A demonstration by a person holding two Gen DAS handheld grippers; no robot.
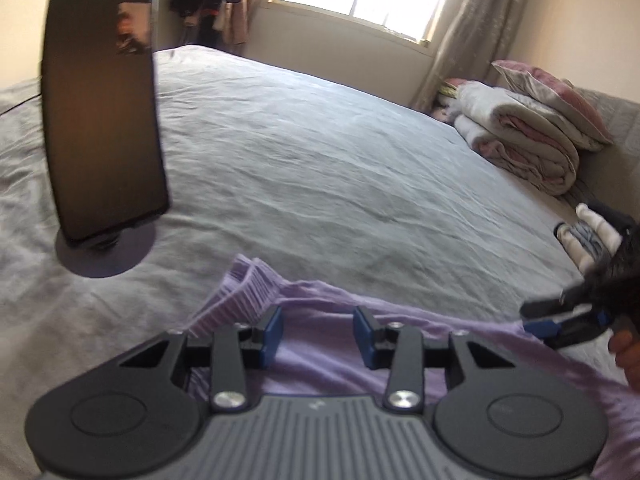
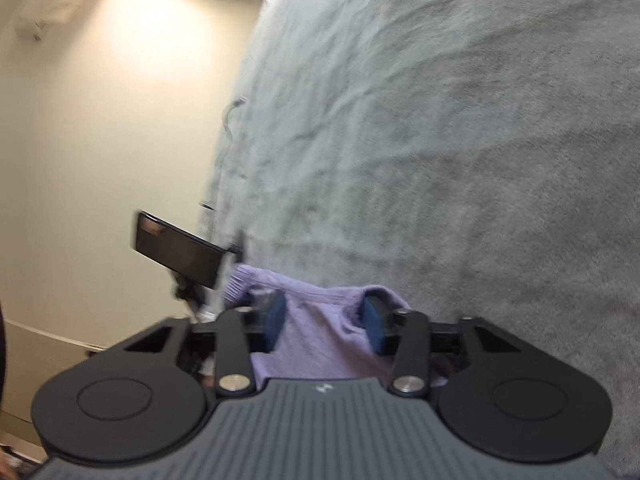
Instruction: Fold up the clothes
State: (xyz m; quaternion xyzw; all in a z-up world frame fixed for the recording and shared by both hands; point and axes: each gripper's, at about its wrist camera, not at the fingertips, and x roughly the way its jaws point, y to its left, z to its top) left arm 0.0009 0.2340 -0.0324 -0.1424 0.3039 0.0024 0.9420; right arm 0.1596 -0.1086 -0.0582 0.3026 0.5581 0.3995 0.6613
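Note:
A lilac knit garment [image 1: 320, 364] lies bunched at the near edge of the grey bed [image 1: 320, 160]. Its ribbed hem [image 1: 248, 292] stands up just left of my left gripper [image 1: 320, 334]. The cloth fills the gap between that gripper's blue pads, which are shut on it. In the left wrist view my right gripper [image 1: 544, 318] pinches the garment's right edge, with a person's hand [image 1: 628, 356] behind it. In the right wrist view the garment [image 2: 320, 344] is gathered between the pads of the right gripper [image 2: 326, 322], and a ribbed cuff [image 2: 240, 280] pokes out to the left.
A dark phone on a round stand [image 1: 100, 112] stands on the bed at the left, close to the garment, and shows as the phone [image 2: 176, 252] beside the cuff. Folded quilts [image 1: 520, 140] and a pillow [image 1: 552, 96] lie at the right. A small pile of folded clothes [image 1: 584, 236] sits nearer.

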